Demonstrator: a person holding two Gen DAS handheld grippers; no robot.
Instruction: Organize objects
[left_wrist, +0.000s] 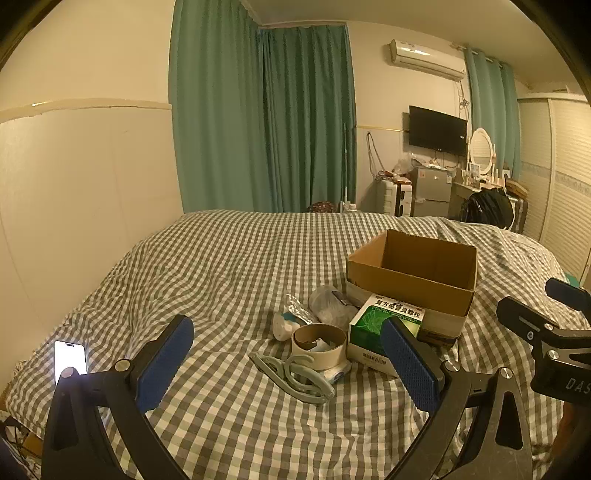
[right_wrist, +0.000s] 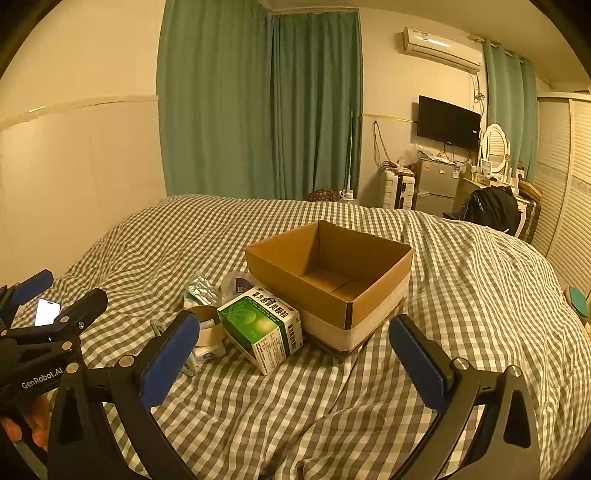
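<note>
An open brown cardboard box (left_wrist: 413, 266) (right_wrist: 328, 266) stands empty on the checked bed cover (left_wrist: 229, 266). A green and white medicine box (left_wrist: 384, 332) (right_wrist: 258, 328) leans against its near left side. Beside that lie a cardboard tape roll (left_wrist: 319, 347) (right_wrist: 208, 325), a pale green folding hanger (left_wrist: 291, 373), a silver blister pack (left_wrist: 299, 308) (right_wrist: 203, 288) and a clear plastic bag (left_wrist: 328, 302). My left gripper (left_wrist: 287, 326) (right_wrist: 62, 291) hangs open, short of the hanger and roll. My right gripper (right_wrist: 293, 323) (left_wrist: 543, 301) is open, short of the medicine box and the carton.
A lit phone (left_wrist: 69, 356) (right_wrist: 47, 312) lies at the bed's left edge by the cream wall. Green curtains (left_wrist: 266, 118) hang behind the bed. A small fridge (right_wrist: 437, 184), a dark backpack (right_wrist: 493, 210) and a slatted wardrobe (right_wrist: 565, 206) stand beyond the far right.
</note>
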